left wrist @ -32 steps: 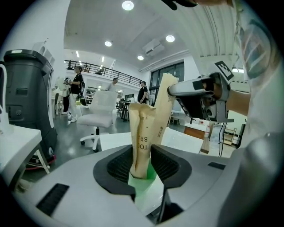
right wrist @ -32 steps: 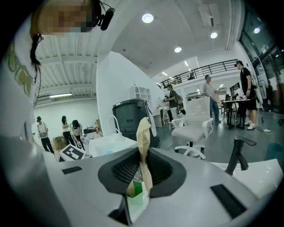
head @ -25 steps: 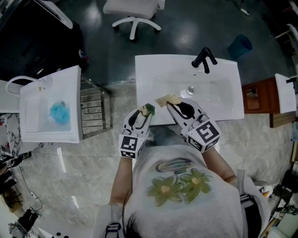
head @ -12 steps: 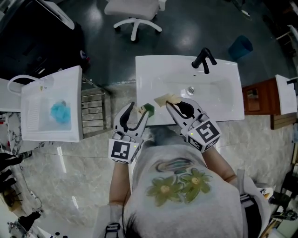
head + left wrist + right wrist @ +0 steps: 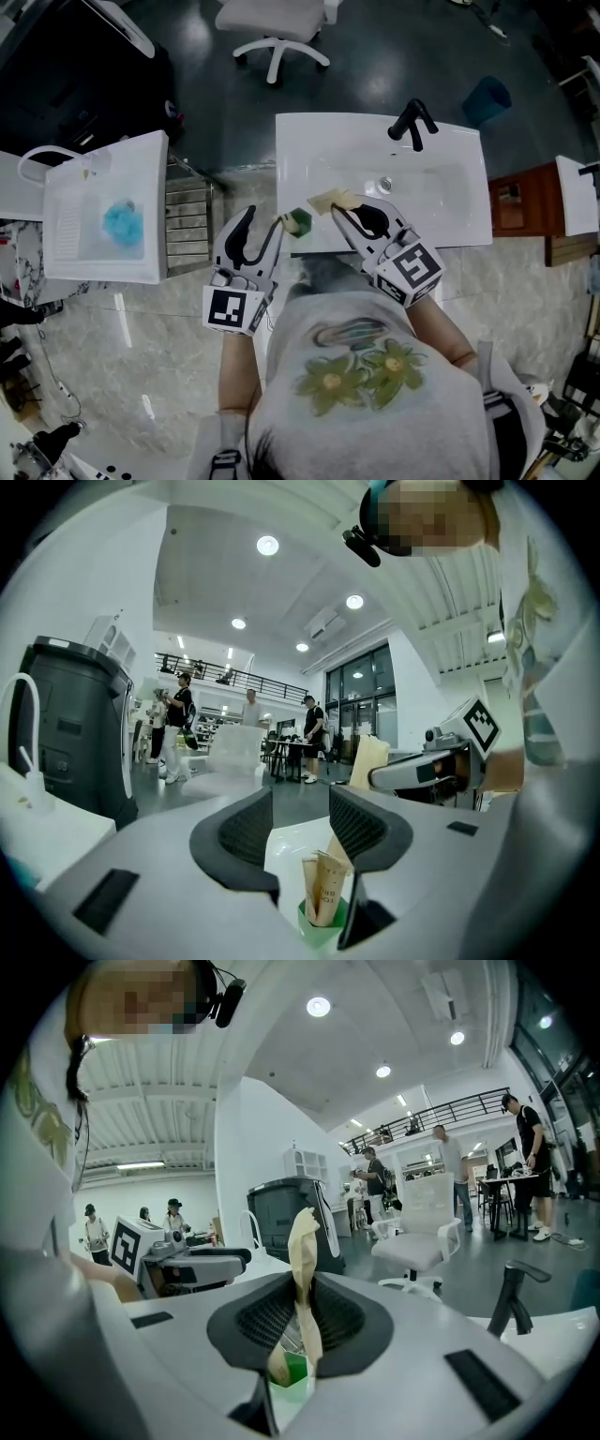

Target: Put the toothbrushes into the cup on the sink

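Left gripper [image 5: 262,223]: jaws have just been opening, standing wide, nothing between; hovering just left of cup [image 5: 299,222].
Right gripper [image 5: 349,214]: clamping wrapped toothbrush [image 5: 328,199] over sink's [image 5: 441,202] near edge.

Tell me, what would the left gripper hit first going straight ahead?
Likely nothing close: the left gripper points level over the white sink's left edge; the green cup of paper-wrapped toothbrushes sits lower, slightly right. Depth is unclear.
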Tool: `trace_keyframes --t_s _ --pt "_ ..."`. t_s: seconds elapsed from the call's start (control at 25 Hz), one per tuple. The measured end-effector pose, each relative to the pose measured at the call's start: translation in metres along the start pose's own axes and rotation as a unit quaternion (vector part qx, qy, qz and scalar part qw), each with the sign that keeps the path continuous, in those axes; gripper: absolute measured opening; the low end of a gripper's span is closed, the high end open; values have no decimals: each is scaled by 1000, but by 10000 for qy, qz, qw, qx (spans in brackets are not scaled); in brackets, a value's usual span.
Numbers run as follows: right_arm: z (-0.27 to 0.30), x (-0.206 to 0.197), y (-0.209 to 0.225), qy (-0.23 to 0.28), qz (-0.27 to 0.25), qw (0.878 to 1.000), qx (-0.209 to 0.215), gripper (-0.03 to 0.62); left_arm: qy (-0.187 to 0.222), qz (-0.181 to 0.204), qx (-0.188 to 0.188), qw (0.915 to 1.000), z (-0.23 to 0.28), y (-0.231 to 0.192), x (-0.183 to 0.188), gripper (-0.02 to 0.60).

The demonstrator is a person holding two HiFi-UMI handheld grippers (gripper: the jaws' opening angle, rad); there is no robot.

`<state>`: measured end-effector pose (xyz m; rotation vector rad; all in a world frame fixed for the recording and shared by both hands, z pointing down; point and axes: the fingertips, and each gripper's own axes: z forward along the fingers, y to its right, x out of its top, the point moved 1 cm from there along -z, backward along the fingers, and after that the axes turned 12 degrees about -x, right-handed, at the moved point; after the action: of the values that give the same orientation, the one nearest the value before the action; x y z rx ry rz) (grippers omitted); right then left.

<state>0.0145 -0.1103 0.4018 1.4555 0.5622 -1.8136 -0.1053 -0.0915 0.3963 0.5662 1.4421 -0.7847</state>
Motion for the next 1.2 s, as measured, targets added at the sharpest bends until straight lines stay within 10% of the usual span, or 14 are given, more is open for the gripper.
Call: trace_keyframes --t_s 0.32,1.2 --pt "4 1 -10 -5 -32 9999 122 75 -152 -52 258 9995 -13 -10 -1 18" --pt "20 -17 -32 -357 -112 9981 482 75 -249 -400 371 9982 -20 -30 -10 18"
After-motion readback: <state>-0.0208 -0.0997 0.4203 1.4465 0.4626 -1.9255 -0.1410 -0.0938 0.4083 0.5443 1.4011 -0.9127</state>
